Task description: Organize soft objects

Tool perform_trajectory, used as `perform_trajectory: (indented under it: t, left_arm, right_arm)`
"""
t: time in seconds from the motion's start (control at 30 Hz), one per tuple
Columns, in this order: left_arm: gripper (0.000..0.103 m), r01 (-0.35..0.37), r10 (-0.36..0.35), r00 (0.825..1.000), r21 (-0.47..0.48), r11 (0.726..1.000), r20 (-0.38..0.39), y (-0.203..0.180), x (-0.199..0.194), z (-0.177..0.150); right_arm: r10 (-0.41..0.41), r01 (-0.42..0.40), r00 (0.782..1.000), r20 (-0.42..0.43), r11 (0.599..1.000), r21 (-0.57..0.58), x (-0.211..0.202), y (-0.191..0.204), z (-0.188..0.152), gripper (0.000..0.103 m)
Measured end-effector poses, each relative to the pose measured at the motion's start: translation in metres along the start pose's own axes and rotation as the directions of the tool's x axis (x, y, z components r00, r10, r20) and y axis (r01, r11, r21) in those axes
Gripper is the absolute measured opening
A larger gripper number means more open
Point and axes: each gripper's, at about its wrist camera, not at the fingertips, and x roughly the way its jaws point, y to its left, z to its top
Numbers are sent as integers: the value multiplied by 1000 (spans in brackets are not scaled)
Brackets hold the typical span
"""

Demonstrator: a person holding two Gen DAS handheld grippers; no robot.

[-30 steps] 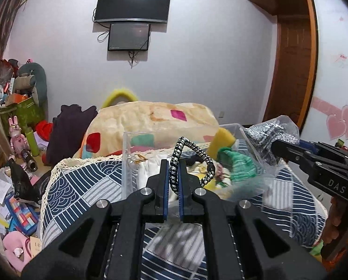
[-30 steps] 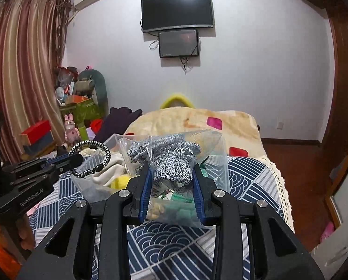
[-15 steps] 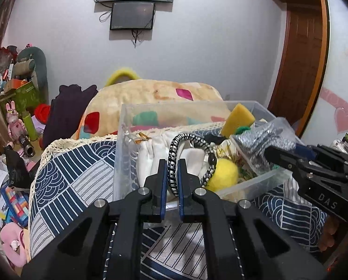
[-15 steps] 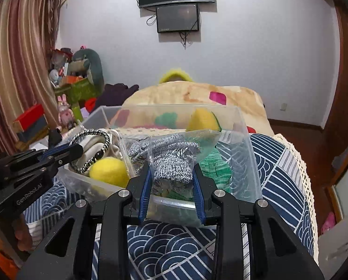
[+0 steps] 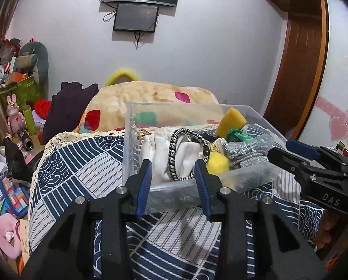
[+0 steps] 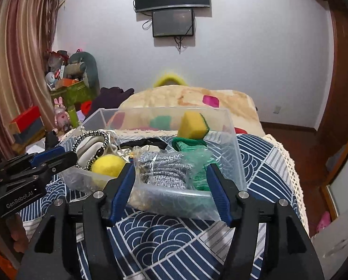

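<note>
**Drop-off step: both items going into the bin**

Nearest: left gripper (image 5: pixel 172 182), jaws opening, pads clear of the black-and-white braided cord loop (image 5: pixel 185 154), which leans on white cloth (image 5: pixel 159 149) inside the clear plastic storage bin (image 6: pixel 230 126). Right gripper (image 6: pixel 169 186), jaws opening too; the clear bag of grey knit fabric (image 6: pixel 162 168) sits between them, apparently let go, resting in the bin w/ a yellow felt ball (image 6: pixel 107 165) beside it. Farther back: yellow-green sponge (image 6: pixel 192 126), green mesh cloth (image 6: pixel 188 144).

Judgement: release of 2 items approx. done. Next: back both grippers out w/o snagging loop or bag, then find remaining soft things.
</note>
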Motion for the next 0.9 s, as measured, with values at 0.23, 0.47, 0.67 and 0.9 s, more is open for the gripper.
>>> perform_trajectory:
  t: [0.23,0.47,0.67,0.9]
  left_arm:
    - [37,28,-28,999,-16,999,42,-2,-25,4]
    - [38,49,-48,988,-2,999,147,-11,-73,13]
    - [51,57,-59,975,15,998,214,-22,-105,14]
    - [67,38,-51,961,52,998,270,-35,-126,4]
  right_arm:
    - [5,-5,998,63,1000,-2,-26,0,4,63]
    - [23,-21,986,165,1000,-15,-63,6,12,64]
    - [45,-42,974,222,999,-19,-83,10,14,68]
    - [42,-46,962,268,999,11,-96,10,5,84]
